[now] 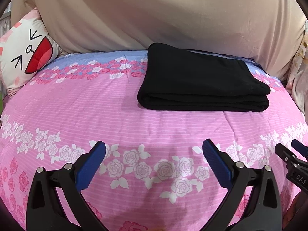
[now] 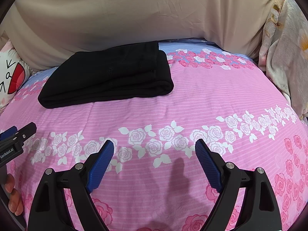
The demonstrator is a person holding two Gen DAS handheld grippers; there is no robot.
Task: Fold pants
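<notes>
A cartoon pillow (image 1: 25, 57) and beige sheet (image 1: 154, 13) border the bed (image 1: 77, 105), folded black pants (image 1: 202, 80) lie near the sheet, and left gripper (image 1: 154, 152) and right gripper (image 2: 154, 150) hover spread wide, holding nothing.

Item count: one folded pair of black pants (image 1: 202, 80); one pink rose-print bed cover (image 1: 96, 111); one cartoon-face cushion (image 1: 25, 57); one beige sheet (image 1: 154, 15); two claws, left claw (image 1: 154, 148) and right claw (image 2: 154, 148)
</notes>
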